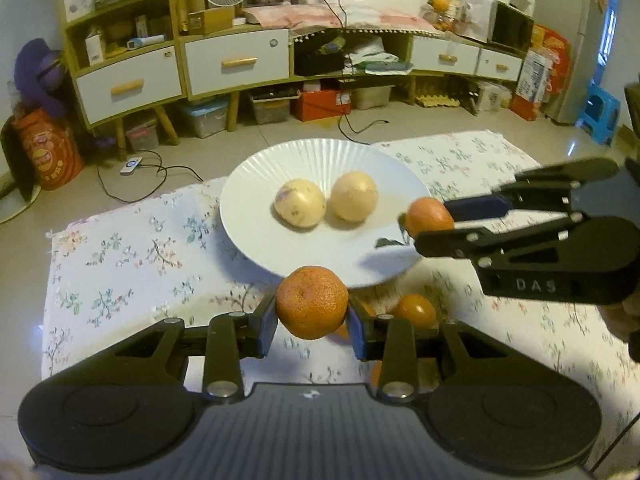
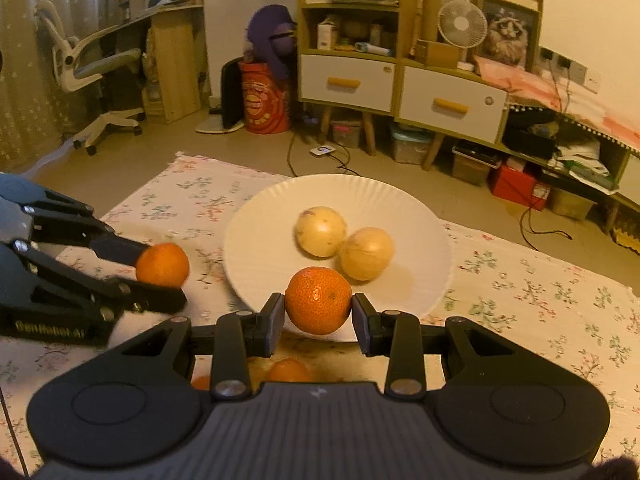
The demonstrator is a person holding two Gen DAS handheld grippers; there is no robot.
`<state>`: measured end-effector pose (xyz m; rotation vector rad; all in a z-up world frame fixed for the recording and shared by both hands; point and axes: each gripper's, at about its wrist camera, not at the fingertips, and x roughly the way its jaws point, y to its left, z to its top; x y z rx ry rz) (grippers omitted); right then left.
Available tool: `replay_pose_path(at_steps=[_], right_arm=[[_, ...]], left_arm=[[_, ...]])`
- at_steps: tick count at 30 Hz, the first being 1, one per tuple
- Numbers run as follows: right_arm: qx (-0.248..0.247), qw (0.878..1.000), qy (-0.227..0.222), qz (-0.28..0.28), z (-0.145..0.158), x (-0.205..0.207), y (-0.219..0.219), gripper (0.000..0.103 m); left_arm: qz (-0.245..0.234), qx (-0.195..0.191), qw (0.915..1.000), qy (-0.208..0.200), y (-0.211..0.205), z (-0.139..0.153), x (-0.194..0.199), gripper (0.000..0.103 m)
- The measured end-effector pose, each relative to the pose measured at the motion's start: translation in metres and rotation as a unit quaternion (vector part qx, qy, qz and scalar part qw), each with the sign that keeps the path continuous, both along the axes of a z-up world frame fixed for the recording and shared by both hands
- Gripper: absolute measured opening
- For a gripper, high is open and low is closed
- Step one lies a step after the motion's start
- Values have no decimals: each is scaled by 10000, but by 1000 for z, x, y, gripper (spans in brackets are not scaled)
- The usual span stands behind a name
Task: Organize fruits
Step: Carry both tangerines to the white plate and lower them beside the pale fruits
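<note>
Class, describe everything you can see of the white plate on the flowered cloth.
The white plate is round and shallow with a finely fluted rim; it looks like paper or thin ceramic, which cannot be told. It lies flat on the flowered cloth. Two pale yellowish round fruits sit side by side near its middle. Two mandarins are held in grippers at its near edge, not resting on it.

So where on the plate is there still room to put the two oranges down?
The white plate is bare along its left side and near rim, around the two pale yellow fruits in the middle. The floral cloth left of the plate is bare too. Just below the plate's near edge it's crowded with loose oranges.
</note>
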<state>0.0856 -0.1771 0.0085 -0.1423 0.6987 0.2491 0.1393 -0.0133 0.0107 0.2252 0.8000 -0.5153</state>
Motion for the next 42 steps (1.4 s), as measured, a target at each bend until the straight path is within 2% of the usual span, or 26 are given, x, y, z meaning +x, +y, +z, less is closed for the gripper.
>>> replay_pose_path(at_steps=[6,9,14,29,42], right_arm=[[76,9997,8,-237,-2,9,-11,33],[-10,9996,-58,-293,-4,13,-16,33],[-151,9994,-47,-321,-11,25,-25,33],[-179,9989,147,402,-25,37,-19,33],[-248,9983,162,503,-26,37,-11,32]], left_arm=[[-55,39,10000,-65,-18,-7,22,25],[-141,198,9996,-135,-31,-13,29,25],[-353,232,9990,-168,-46,-23,37,25],[-530,343,9979,-158,-47,-37,59,26],[-458,343,9981,-208,-45,-38,57,27]])
